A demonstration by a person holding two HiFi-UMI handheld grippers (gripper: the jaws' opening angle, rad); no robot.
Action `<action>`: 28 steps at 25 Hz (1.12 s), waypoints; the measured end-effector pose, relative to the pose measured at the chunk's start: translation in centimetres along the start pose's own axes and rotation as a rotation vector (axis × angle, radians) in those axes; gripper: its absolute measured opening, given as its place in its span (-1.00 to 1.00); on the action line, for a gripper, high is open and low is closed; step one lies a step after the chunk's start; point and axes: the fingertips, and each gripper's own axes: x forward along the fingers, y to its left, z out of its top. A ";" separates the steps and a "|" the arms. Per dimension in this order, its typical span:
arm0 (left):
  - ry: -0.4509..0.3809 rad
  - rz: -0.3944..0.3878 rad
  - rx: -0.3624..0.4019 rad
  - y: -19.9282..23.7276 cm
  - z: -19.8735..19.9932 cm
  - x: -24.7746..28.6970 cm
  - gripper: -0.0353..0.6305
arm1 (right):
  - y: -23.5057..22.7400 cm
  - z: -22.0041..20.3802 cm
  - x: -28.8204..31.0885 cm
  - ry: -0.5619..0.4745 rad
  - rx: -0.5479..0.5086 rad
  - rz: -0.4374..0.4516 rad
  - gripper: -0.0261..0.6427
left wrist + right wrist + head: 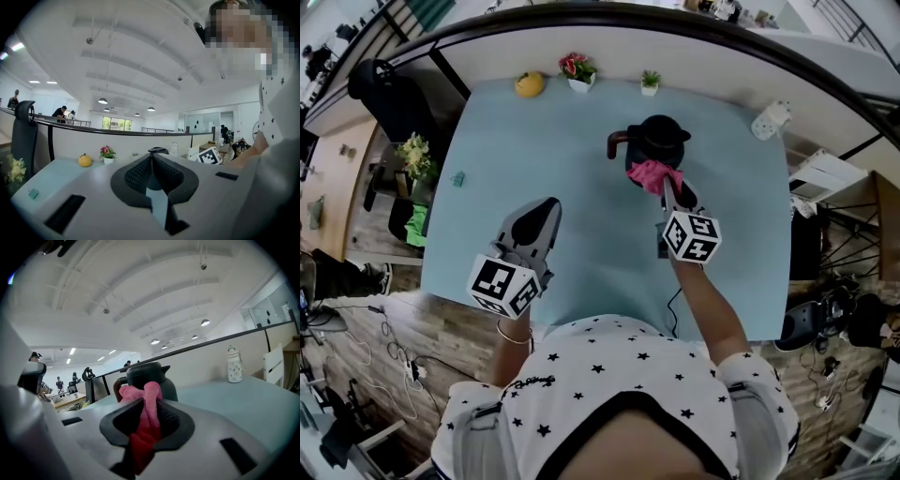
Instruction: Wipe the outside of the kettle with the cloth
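A dark kettle point(661, 139) stands at the back middle of the pale blue table point(581, 187), its handle to the left. My right gripper point(668, 190) is shut on a pink cloth point(653, 174) and holds it against the kettle's near side. In the right gripper view the cloth point(145, 416) bunches out between the jaws in front of the kettle point(147, 373). My left gripper point(544, 212) hovers over the table to the kettle's front left, shut with nothing in it. In its own view the left gripper point(151, 158) points toward the kettle's lid point(158, 150).
Along the table's far edge sit a yellow fruit point(530, 84), a potted flower point(578, 69) and a small green plant point(650, 82). A white bottle point(771, 120) lies at the back right. A small teal item point(458, 177) is near the left edge.
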 end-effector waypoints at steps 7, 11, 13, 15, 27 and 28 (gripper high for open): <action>0.013 0.007 0.002 -0.1 -0.2 0.1 -0.78 | -3.7 0.9 -0.1 -0.027 0.050 -0.076 -0.73; 0.017 0.016 0.000 0.2 -0.4 0.1 -0.78 | -5.2 1.1 0.3 -0.035 0.063 -0.109 -0.73; 0.019 0.023 -0.001 0.3 -0.4 0.0 -0.78 | -5.8 1.2 0.5 -0.038 0.069 -0.124 -0.74; 0.021 0.027 -0.001 0.4 -0.5 0.0 -0.78 | -6.5 1.3 0.6 -0.039 0.073 -0.140 -0.74; 0.006 0.004 0.003 -0.3 -0.2 -0.1 -0.78 | -6.3 1.4 -2.1 -0.086 0.089 -0.159 -0.74; 0.007 0.003 0.002 -0.3 -0.2 -0.1 -0.78 | -5.5 1.5 -2.6 -0.100 0.088 -0.141 -0.74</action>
